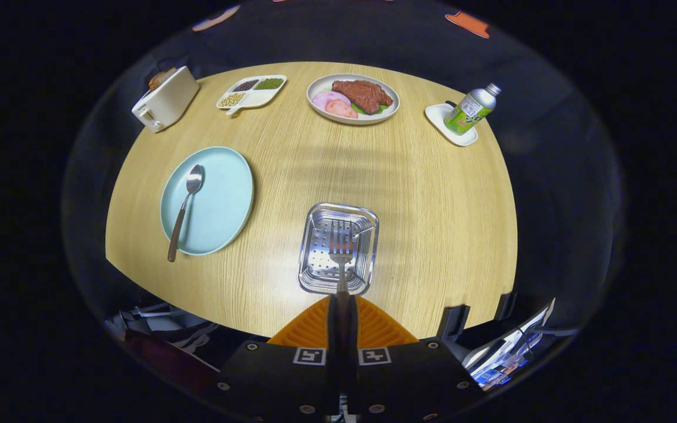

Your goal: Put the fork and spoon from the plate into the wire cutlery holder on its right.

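Looking forward along the fingers in the gripper view, the gripper [343, 314] had its jaws clenched on the handle of the fork [341, 252], both fingers pressed against it, tines pointing away. The fork's head hung over the open mouth of the wire cutlery holder [368, 226], which stood just ahead of the fingers on the wooden table [432, 194]; whether the tines had entered it or only hovered above could not be told. To the holder's left lay the pale blue plate [227, 194], with the spoon [185, 208] resting on it, bowl away, handle overhanging the near rim. By my judgement the fork's delivery was the step in hand. The next move called for lowering the fork into the holder, releasing it, then fetching the spoon.
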Demonstrator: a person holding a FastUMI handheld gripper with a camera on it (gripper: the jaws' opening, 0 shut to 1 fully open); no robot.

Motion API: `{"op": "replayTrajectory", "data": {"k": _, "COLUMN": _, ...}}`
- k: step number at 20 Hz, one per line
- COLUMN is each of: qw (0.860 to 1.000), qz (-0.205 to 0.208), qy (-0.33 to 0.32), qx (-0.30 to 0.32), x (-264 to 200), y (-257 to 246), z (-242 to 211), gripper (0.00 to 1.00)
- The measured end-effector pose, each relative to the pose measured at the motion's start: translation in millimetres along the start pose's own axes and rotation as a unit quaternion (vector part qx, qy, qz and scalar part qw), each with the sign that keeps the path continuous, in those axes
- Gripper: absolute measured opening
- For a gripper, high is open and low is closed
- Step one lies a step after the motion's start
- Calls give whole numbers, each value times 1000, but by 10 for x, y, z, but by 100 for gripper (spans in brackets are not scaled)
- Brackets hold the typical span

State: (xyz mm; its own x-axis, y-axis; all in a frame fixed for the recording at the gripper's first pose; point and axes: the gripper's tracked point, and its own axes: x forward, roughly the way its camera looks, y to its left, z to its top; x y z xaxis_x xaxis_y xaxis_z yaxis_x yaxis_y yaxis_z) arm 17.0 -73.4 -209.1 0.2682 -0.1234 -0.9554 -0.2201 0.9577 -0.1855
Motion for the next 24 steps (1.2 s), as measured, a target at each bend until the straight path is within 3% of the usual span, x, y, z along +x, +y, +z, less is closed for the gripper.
{"op": "replayTrajectory", "data": {"k": 5, "qw": 1000, "qz": 4, "qy": 26, "qx": 10, "x": 203, "y": 19, "z": 10, "gripper": 7}}
{"op": "replayTrajectory", "data": {"k": 11, "qw": 999, "qz": 4, "qy": -14, "qx": 33, "x": 82, "y": 11, "z": 163, "gripper": 14}}
{"op": "replayTrajectory", "data": {"k": 13, "qw": 998, "qz": -4, "qy": -44, "qx": 37, "x": -19, "y": 3, "z": 252, "gripper": 25}}
{"op": "replayTrajectory", "data": {"k": 18, "qw": 989, "qz": 11, "qy": -135, "qx": 52, "x": -375, "y": 235, "z": 554, "gripper": 93}}
{"op": "replayTrajectory", "data": {"k": 19, "qw": 987, "qz": 13, "qy": -155, "qx": 50, "x": -433, "y": 311, "z": 626, "gripper": 98}}
{"op": "replayTrajectory", "data": {"k": 24, "qw": 965, "qz": 17, "qy": -261, "qx": 25, "x": -615, "y": 794, "z": 932, "gripper": 99}}
